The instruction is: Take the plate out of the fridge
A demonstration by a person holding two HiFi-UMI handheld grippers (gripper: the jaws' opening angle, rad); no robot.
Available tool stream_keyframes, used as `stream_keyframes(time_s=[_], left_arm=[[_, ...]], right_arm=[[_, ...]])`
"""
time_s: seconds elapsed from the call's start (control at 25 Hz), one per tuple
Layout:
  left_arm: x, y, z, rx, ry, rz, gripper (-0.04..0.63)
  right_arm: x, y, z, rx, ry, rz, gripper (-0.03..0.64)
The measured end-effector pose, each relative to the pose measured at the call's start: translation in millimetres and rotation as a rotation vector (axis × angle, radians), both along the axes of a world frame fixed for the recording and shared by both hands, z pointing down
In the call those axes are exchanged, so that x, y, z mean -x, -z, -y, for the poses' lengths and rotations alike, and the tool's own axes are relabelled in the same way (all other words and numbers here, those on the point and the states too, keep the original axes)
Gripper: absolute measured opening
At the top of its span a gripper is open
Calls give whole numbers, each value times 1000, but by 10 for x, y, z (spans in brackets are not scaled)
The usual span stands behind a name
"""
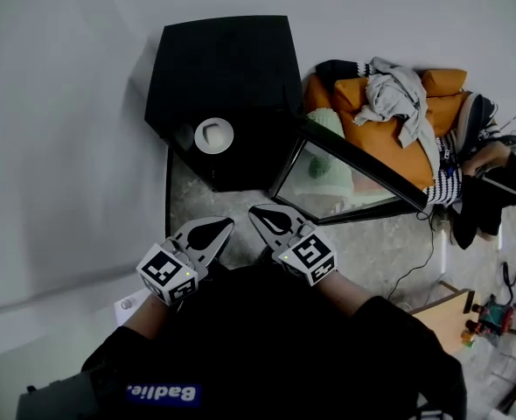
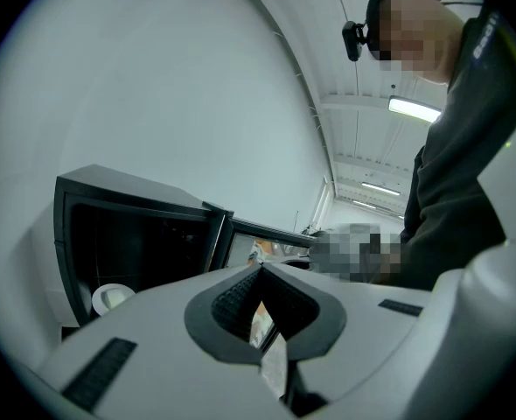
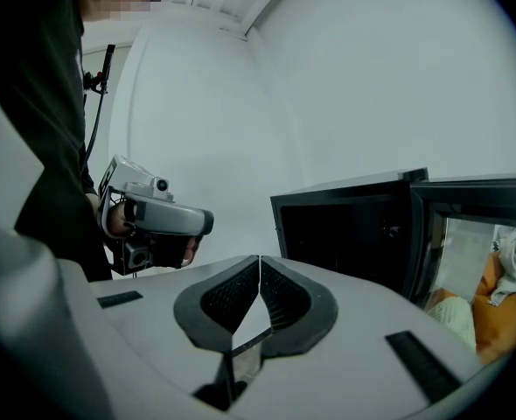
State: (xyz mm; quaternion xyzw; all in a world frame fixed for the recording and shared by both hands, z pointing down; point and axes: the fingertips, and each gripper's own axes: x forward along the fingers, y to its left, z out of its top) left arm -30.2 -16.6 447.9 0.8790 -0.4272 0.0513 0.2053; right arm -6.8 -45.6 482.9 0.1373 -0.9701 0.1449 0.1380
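Left tool [image 1: 226, 224], right tool [image 1: 254, 210] closed; plate [image 1: 214, 135] sits inside fridge [image 1: 223, 59].

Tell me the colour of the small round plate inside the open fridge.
White: the small round plate stands out against the black fridge, best in the head view.

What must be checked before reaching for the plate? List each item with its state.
1. Fridge door open: ok.
2. Plate in sight inside the fridge: ok.
3. Right gripper jaws apart for a grasp: not ok, they are shut and empty.
4. Left gripper jaws apart: not ok, they are shut and empty.
5. Nothing lying on the plate: cannot tell.
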Motion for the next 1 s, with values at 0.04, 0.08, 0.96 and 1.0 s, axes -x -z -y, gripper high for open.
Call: stream_keyframes(time_s=[0.04,0.08,0.96,1.0], left_arm=[[28,7,18,-4,-5,3,-3],[56,24,37,-10,-11,7,-3],[632,143,-7,-13,-57,43,-3],[644,146,-1,-12,-54,42,-3]], right_arm=[[23,2,23,-3,-6,-2,9],[49,8,45,-6,-13,-3,9],[526,-288,225,115,-111,-32,58],[537,-312,237,119,-112,-35,61]])
